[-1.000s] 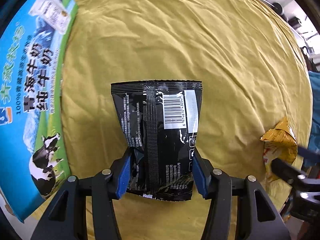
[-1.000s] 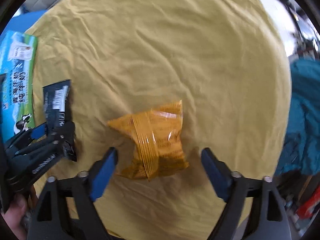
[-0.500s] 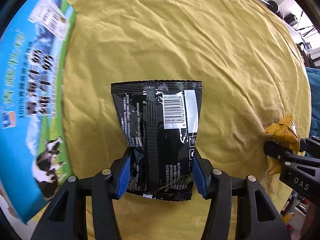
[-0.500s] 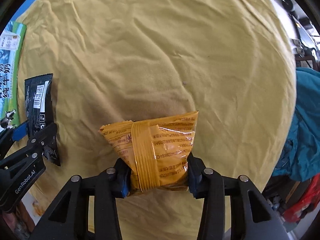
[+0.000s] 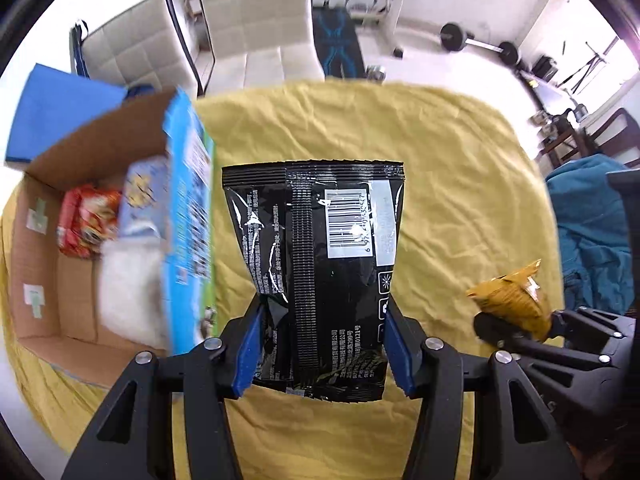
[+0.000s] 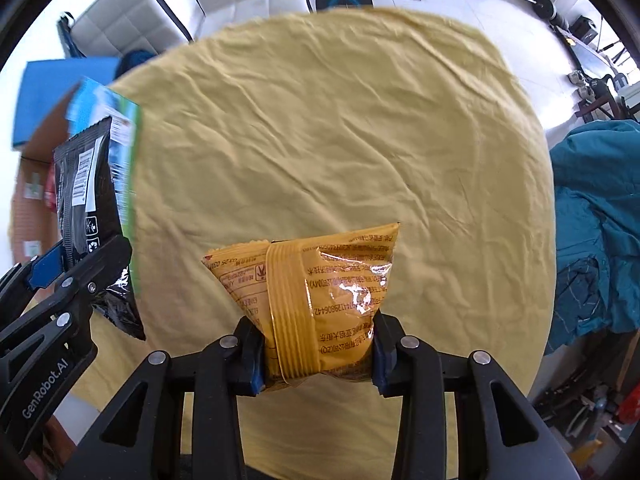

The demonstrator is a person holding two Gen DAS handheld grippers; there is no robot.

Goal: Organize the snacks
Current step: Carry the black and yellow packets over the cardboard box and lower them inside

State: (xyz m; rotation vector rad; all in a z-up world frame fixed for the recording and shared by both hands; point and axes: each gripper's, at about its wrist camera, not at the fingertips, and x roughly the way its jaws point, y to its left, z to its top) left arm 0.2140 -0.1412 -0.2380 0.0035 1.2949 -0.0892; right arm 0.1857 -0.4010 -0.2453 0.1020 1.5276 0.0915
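Note:
My left gripper (image 5: 322,344) is shut on a black snack packet (image 5: 316,248), held up above the yellow cloth with its barcode side facing me. My right gripper (image 6: 318,354) is shut on a yellow snack packet (image 6: 320,292), also lifted off the cloth. To the left stands an open cardboard box (image 5: 48,280) with a blue and green printed side (image 5: 192,240); inside lie a red packet (image 5: 86,220) and pale packets. In the right wrist view the black packet (image 6: 88,208) and left gripper (image 6: 68,280) appear at the left edge.
A round table under a wrinkled yellow cloth (image 6: 340,140) fills both views. White chairs (image 5: 256,24) stand behind it, with gym weights (image 5: 472,40) beyond. A teal fabric heap (image 6: 596,232) lies to the right of the table.
My right gripper shut on the yellow packet and lifted it. Both grippers have risen and tilted up, so the box interior, chairs and room now show.

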